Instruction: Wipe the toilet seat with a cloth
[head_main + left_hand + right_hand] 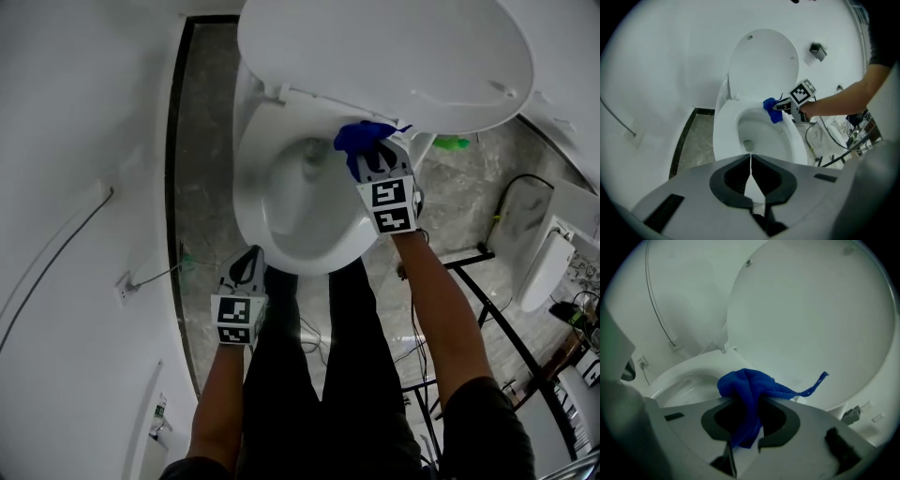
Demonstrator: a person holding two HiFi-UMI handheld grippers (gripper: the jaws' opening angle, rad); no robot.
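**Count log: toilet station, one moment**

You have one toilet seat (246, 197), one raised lid (394, 56) and one blue cloth (361, 139) (a single bunched wad, with one loose thread trailing off it). You are holding two grippers, one left gripper (249, 264) and one right gripper (378, 157). There are two marker cubes, the left marker cube (234, 321) and the right marker cube (392, 206), and each turns two square markers up to the head view, four in all. Two forearms show. At the wall, log one socket plate (124, 289) with one cable running from it. Beyond the bowl, log one small green object (452, 142), kind not readable.
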